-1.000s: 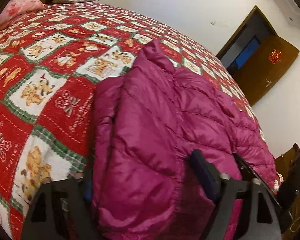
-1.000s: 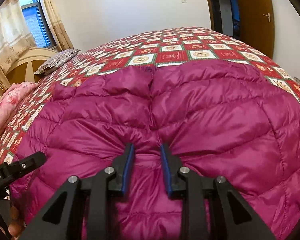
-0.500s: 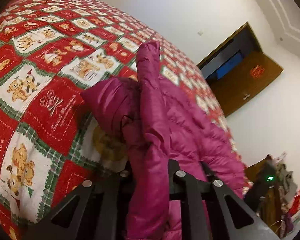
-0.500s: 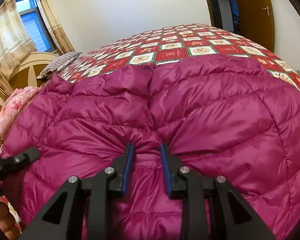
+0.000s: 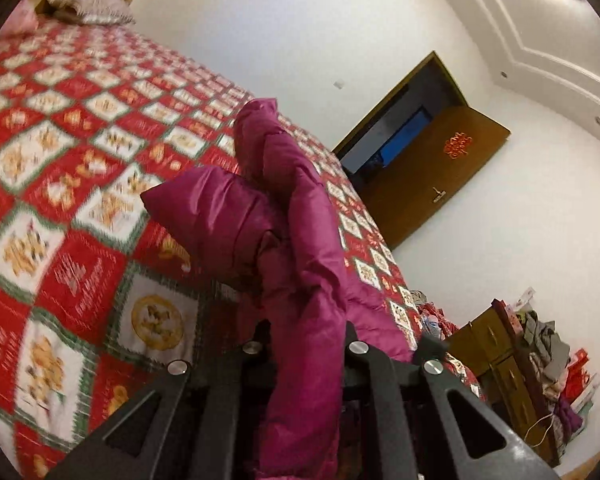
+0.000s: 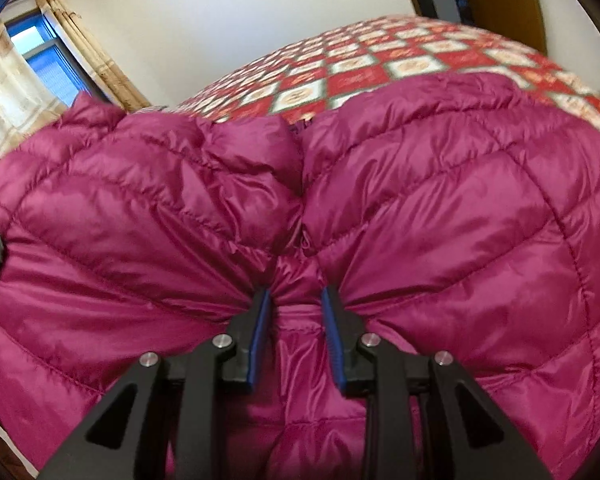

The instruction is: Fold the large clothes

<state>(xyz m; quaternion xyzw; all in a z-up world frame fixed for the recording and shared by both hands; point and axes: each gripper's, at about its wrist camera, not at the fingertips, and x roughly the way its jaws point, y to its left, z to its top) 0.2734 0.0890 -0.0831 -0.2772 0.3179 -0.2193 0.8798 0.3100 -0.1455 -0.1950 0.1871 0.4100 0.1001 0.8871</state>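
A magenta quilted puffer jacket (image 6: 440,208) lies on a bed with a red, white and green patterned quilt (image 5: 72,184). My left gripper (image 5: 304,344) is shut on a fold of the jacket (image 5: 300,240) and holds it lifted above the quilt, the fabric hanging down between the jaws and hiding the fingertips. My right gripper (image 6: 296,300) is shut on a bunched pinch of the jacket near its centre seam, blue pads (image 6: 260,320) pressed against the fabric. The jacket fills most of the right wrist view.
A pillow (image 5: 88,8) lies at the head of the bed. An open brown door (image 5: 432,172) stands beyond the bed's far side. A wooden dresser with piled clothes (image 5: 540,352) is at the right. A curtained window (image 6: 40,64) is behind the bed.
My left gripper closed on the jacket's edge and lifted it up off the quilt. My right gripper kept its pinch and rose slightly, the jacket bunching up toward it.
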